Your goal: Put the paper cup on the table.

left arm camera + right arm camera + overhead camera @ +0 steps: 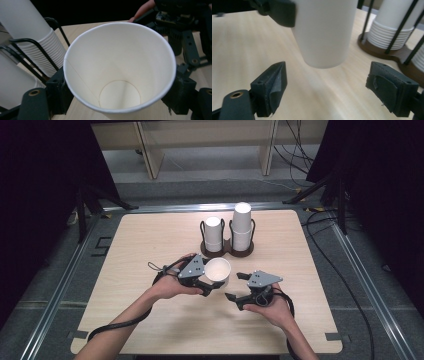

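A pale wooden table (150,320) is seen from above, and toward its far edge a dark two-ring cup holder (227,251) stands with two stacks of white paper cups (241,227) in it, the right stack taller than the left. Nearer the person, a single paper cup (218,271) is held upright just above the table, mouth upward, in front of the holder and well apart from it. In the right gripper view its base is seen hanging clear of the wood. The cup is clamped across its upper wall by the left gripper (210,286); in the left gripper view the two black pads (58,86) are pressed against opposite sides of the rim, and the cup is shown to be empty down to its round bottom. The right gripper (239,286) is held just to the right of the cup with its jaws spread wide, nothing between them; the cup's lower wall is seen ahead of those jaws and not touched. As a judgement from how things lie, one cup appears to have been separated from the stacks and is now carried by the left gripper alone, so the taking of the cup can be counted as done. What seems left is the setting down of this cup on the table, which has not yet been carried out.
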A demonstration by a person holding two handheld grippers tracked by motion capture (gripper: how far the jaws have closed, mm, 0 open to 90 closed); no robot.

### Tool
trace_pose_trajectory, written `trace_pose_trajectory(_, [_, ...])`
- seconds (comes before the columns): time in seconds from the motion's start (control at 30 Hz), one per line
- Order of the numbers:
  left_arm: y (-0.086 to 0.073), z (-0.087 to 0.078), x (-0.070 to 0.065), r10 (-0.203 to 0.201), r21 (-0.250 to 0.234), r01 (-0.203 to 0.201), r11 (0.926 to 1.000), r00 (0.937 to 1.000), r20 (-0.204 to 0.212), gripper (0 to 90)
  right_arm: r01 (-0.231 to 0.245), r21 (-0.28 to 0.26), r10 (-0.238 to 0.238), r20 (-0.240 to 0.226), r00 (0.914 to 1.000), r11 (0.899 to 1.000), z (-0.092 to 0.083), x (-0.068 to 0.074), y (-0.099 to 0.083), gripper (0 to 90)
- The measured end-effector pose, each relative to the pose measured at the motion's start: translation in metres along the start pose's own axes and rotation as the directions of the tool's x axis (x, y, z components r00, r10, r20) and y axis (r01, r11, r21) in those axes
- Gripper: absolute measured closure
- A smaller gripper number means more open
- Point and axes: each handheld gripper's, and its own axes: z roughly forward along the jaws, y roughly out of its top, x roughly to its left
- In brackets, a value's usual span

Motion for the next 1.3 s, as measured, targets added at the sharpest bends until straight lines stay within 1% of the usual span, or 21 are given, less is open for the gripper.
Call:
trace_pose_trajectory(0.07, [-0.002, -0.001, 0.001, 0.009, 0.012, -0.01, 0.9999, 0.9991, 0.042, 22.9, -0.01, 0.008, 0.01, -0.027, 0.9996, 1.0, -0.004, 0.002, -0.002, 16.9])
trace_pose_trajectory(0.17, [-0.004, -0.003, 0.002, 0.017, 0.021, -0.019, 0.9996, 0.9952, 0.096, 23.4, 0.009, 0.007, -0.008, -0.051, 0.9987, 1.0, -0.007, 0.003, -0.002, 18.2])
trace_pose_trajectory(0.3, [-0.006, -0.005, 0.003, 0.002, 0.011, -0.004, 0.9999, 0.9881, 0.154, 24.1, 0.011, 0.008, -0.01, -0.115, 0.9933, 1.0, -0.005, 0.008, -0.002, 21.6])
trace_pose_trajectory(0.33, [-0.006, -0.005, 0.003, 0.002, 0.011, -0.004, 0.9999, 0.9858, 0.168, 24.2, 0.027, 0.004, -0.026, -0.115, 0.9931, 1.0, -0.004, 0.008, -0.001, 21.9])
trace_pose_trajectory(0.37, [-0.005, -0.005, 0.002, 0.005, 0.009, -0.007, 0.9999, 0.9828, 0.184, 24.3, 0.014, 0.012, -0.012, -0.128, 0.9917, 1.0, -0.003, 0.01, -0.001, 21.9])
trace_pose_trajectory(0.4, [-0.005, -0.005, 0.002, 0.007, 0.011, -0.01, 0.9999, 0.9808, 0.195, 24.4, 0.052, -0.001, -0.052, -0.136, 0.9894, 0.999, -0.001, 0.008, 0.0, 21.9])
trace_pose_trajectory(0.43, [-0.005, -0.005, 0.002, 0.013, 0.014, -0.016, 0.9998, 0.9781, 0.208, 24.5, 0.028, 0.005, -0.027, -0.139, 0.9899, 1.0, -0.001, 0.01, 0.0, 21.9])
trace_pose_trajectory(0.5, [-0.004, -0.005, 0.0, 0.02, 0.015, -0.024, 0.9996, 0.9724, 0.232, 24.6, 0.024, 0.004, -0.023, -0.157, 0.9873, 1.0, 0.002, 0.012, 0.001, 22.0])
trace_pose_trajectory(0.57, [-0.003, -0.006, 0.001, 0.047, 0.028, -0.056, 0.9981, 0.9684, 0.245, 24.6, 0.036, 0.003, -0.035, -0.16, 0.9865, 0.999, 0.003, 0.012, 0.002, 23.0])
trace_pose_trajectory(0.6, [-0.003, -0.005, -0.001, 0.035, 0.022, -0.042, 0.9989, 0.9663, 0.255, 24.6, 0.03, 0.008, -0.028, -0.169, 0.9852, 1.0, 0.004, 0.013, 0.002, 23.8])
trace_pose_trajectory(0.63, [-0.003, -0.005, -0.001, 0.038, 0.021, -0.045, 0.9988, 0.9645, 0.261, 24.6, 0.057, -0.005, -0.057, -0.171, 0.9836, 0.998, 0.005, 0.012, 0.003, 24.7])
trace_pose_trajectory(0.67, [-0.002, -0.005, -0.001, 0.036, 0.02, -0.042, 0.9989, 0.9629, 0.268, 24.7, 0.041, -0.001, -0.04, -0.178, 0.9833, 0.999, 0.005, 0.013, 0.003, 26.3])
trace_pose_trajectory(0.77, [-0.002, -0.005, -0.002, 0.037, 0.02, -0.044, 0.9988, 0.9593, 0.28, 24.7, 0.059, -0.011, -0.06, -0.185, 0.981, 0.998, 0.006, 0.014, 0.003, 29.6])
trace_pose_trajectory(0.8, [-0.002, -0.005, -0.002, 0.036, 0.02, -0.044, 0.9989, 0.9583, 0.283, 24.7, 0.041, -0.011, -0.043, -0.195, 0.98, 0.999, 0.006, 0.016, 0.003, 30.4])
trace_pose_trajectory(0.9, [-0.002, -0.004, -0.002, 0.037, 0.019, -0.044, 0.9988, 0.956, 0.291, 24.7, 0.077, -0.028, -0.081, -0.213, 0.9735, 0.997, 0.007, 0.015, 0.003, 30.7])
trace_pose_trajectory(1.03, [-0.001, -0.003, -0.003, 0.039, 0.017, -0.046, 0.9988, 0.9531, 0.3, 24.8, 0.056, -0.024, -0.06, -0.219, 0.9739, 0.998, 0.007, 0.016, 0.004, 30.6])
trace_pose_trajectory(1.1, [0.0, -0.003, -0.002, 0.059, 0.026, -0.07, 0.9972, 0.9504, 0.306, 24.7, 0.055, -0.028, -0.06, -0.228, 0.9718, 0.998, 0.007, 0.017, 0.004, 30.6])
trace_pose_trajectory(1.13, [0.0, -0.002, -0.004, 0.039, 0.019, -0.047, 0.9987, 0.9491, 0.312, 24.7, 0.054, -0.03, -0.06, -0.229, 0.9716, 0.998, 0.007, 0.017, 0.005, 30.7])
trace_pose_trajectory(1.23, [0.0, -0.001, -0.005, 0.043, 0.019, -0.052, 0.9985, 0.9467, 0.319, 24.8, 0.036, -0.034, -0.043, -0.242, 0.9694, 0.999, 0.007, 0.017, 0.005, 31.8])
trace_pose_trajectory(1.27, [0.0, -0.001, -0.004, 0.044, 0.02, -0.053, 0.9984, 0.9463, 0.32, 24.7, 0.065, -0.048, -0.075, -0.242, 0.9674, 0.997, 0.008, 0.016, 0.006, 32.0])
trace_pose_trajectory(1.3, [0.0, -0.001, -0.004, 0.043, 0.02, -0.052, 0.9984, 0.9455, 0.323, 24.6, 0.047, -0.039, -0.055, -0.242, 0.9688, 0.998, 0.007, 0.017, 0.005, 32.2])
